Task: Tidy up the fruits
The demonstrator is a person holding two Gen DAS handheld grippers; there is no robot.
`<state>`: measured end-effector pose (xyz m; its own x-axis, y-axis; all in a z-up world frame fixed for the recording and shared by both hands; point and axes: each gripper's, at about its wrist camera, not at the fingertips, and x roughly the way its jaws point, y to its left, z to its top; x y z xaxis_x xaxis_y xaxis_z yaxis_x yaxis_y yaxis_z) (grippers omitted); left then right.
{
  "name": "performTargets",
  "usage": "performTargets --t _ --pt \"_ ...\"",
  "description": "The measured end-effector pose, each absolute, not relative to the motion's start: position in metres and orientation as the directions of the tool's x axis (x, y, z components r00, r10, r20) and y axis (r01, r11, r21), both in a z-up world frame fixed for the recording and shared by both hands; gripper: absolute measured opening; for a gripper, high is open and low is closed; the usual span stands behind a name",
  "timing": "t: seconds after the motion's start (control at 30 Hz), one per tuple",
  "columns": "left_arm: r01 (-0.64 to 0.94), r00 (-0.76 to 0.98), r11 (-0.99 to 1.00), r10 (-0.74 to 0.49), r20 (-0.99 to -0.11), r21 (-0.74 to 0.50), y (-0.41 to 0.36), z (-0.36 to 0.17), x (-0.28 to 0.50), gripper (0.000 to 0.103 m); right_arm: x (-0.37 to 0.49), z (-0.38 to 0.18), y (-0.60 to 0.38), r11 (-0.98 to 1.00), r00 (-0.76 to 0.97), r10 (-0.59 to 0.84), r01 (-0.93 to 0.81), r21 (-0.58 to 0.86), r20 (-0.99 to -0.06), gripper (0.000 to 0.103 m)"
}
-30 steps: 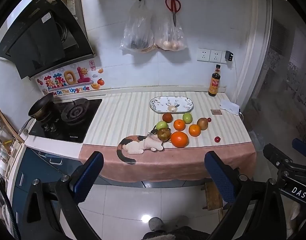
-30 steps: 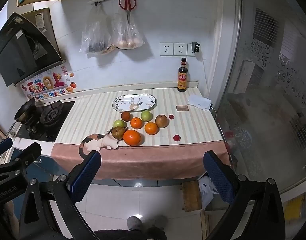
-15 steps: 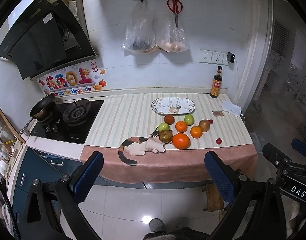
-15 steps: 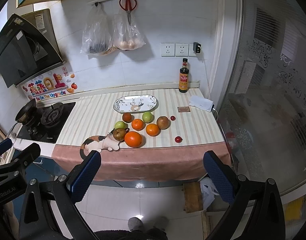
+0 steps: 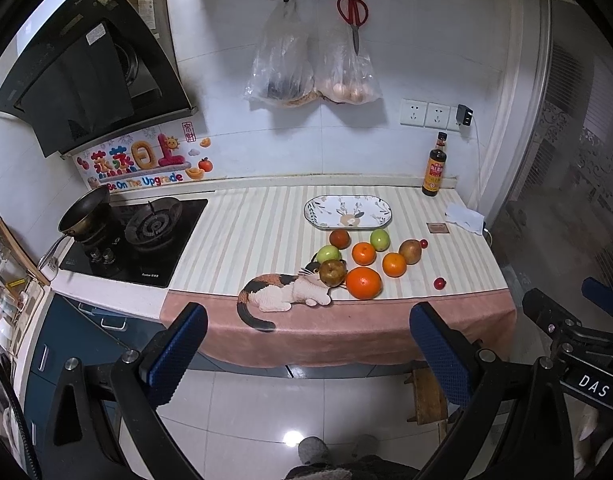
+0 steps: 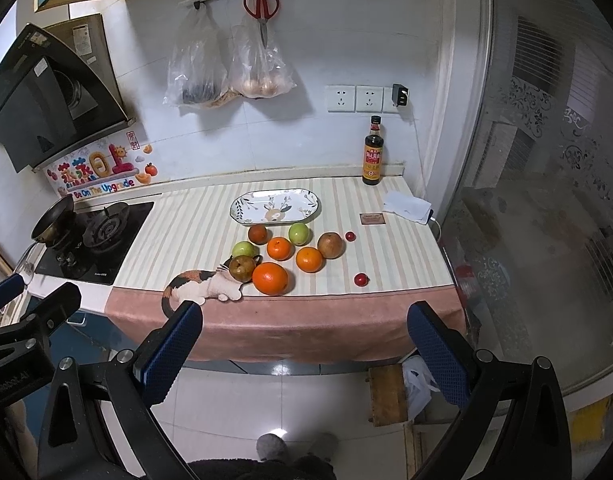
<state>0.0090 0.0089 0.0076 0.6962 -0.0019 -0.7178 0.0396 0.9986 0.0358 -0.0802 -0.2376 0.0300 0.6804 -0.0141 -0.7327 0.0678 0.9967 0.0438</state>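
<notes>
Several fruits lie grouped on the striped counter cloth: a big orange (image 5: 363,283) (image 6: 270,278), two smaller oranges (image 5: 394,264), green apples (image 5: 379,239), brown pears (image 5: 332,273) and two small red fruits (image 5: 439,283). An empty oval patterned plate (image 5: 347,211) (image 6: 275,207) sits just behind them. My left gripper (image 5: 308,354) and right gripper (image 6: 306,354) are both open and empty, held over the floor well in front of the counter.
A cat figure (image 5: 284,294) lies at the cloth's front edge beside the fruit. A gas stove (image 5: 136,236) with a pan (image 5: 84,212) is at left. A sauce bottle (image 5: 435,168) and a folded cloth (image 5: 464,216) stand at back right. A glass door is at right.
Both grippers have moved slightly closer to the counter; the fruits look a little larger. Nothing on the counter has moved.
</notes>
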Motion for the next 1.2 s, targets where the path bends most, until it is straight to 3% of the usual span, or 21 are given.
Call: performTargets --t 1.2 --pt "0.038 0.695 0.999 -0.002 -0.719 0.033 0.0086 0.0035 0.0095 0.103 -0.0738 0.0274 -0.2364 0.996 0.687 -0.034 0.079 0.028 -0.726 0.103"
